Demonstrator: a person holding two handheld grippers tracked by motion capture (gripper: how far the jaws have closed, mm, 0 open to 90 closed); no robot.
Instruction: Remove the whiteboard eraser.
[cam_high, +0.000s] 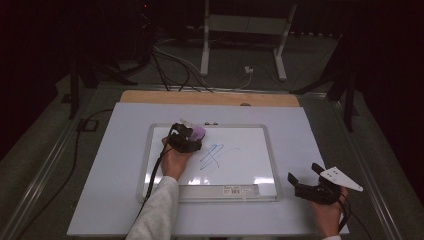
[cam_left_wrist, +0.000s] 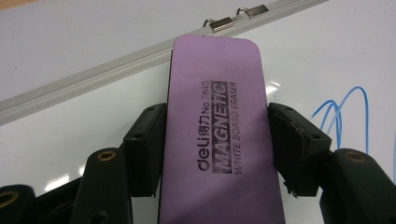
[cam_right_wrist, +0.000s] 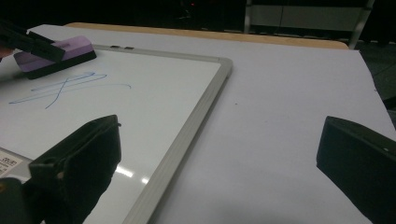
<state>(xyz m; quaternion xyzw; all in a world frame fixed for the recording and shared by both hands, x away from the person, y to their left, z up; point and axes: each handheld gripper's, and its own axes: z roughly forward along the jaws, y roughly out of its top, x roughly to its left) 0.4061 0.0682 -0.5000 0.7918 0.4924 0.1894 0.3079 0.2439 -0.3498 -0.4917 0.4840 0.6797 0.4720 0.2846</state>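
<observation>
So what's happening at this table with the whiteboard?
A person holds a two-jaw gripper in each hand. The left gripper is clamped on a purple eraser near the top edge of the whiteboard, just left of some blue scribbles that have not been wiped. The right gripper sits open and holds nothing, on the table off the board's lower right corner.
</observation>
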